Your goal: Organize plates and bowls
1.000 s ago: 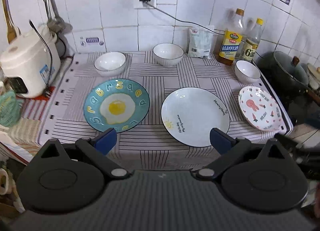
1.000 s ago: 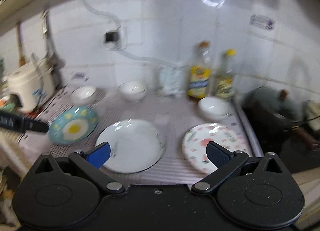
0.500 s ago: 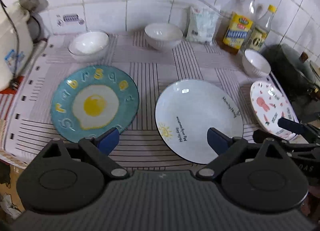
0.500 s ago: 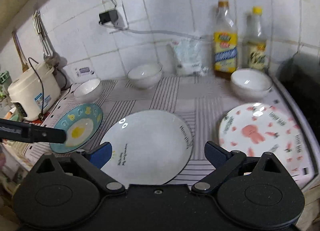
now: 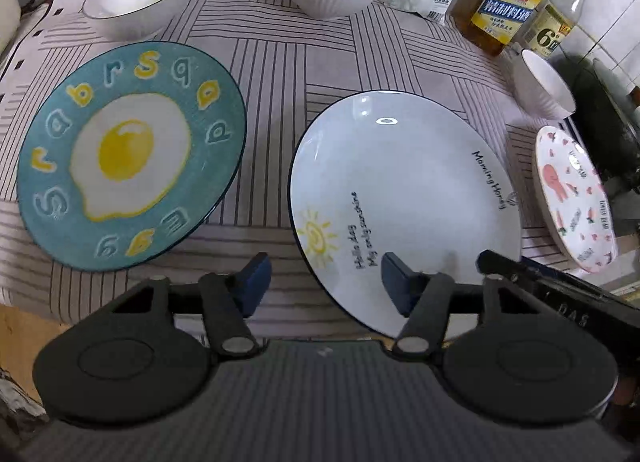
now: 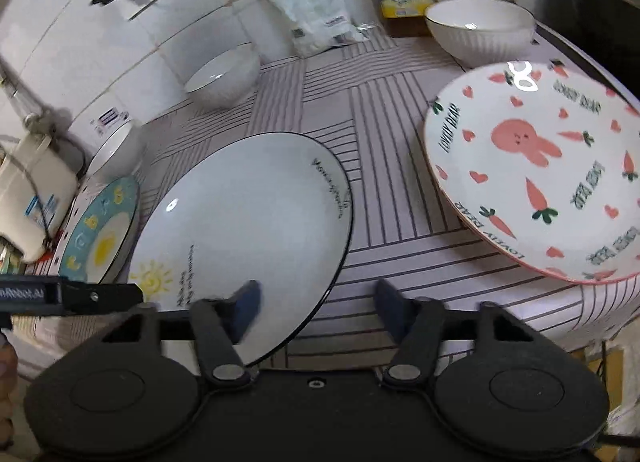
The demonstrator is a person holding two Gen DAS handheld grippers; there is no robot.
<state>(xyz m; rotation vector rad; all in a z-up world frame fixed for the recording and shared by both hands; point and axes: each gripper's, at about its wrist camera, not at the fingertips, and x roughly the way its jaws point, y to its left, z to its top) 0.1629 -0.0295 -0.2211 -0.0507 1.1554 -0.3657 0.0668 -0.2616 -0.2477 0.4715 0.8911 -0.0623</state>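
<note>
step: grasp white sun plate (image 5: 404,198) | left gripper (image 5: 322,282) and right gripper (image 6: 316,308) half-closing, empty, straddling near rim | advice: seat pads squarely before lifting

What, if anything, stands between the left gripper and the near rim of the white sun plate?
Nothing visible does. The left gripper hangs over the near rim of the white sun plate, its jaws just closing, one finger over the plate, one over the striped cloth. The right gripper enters beside it, not between.
</note>
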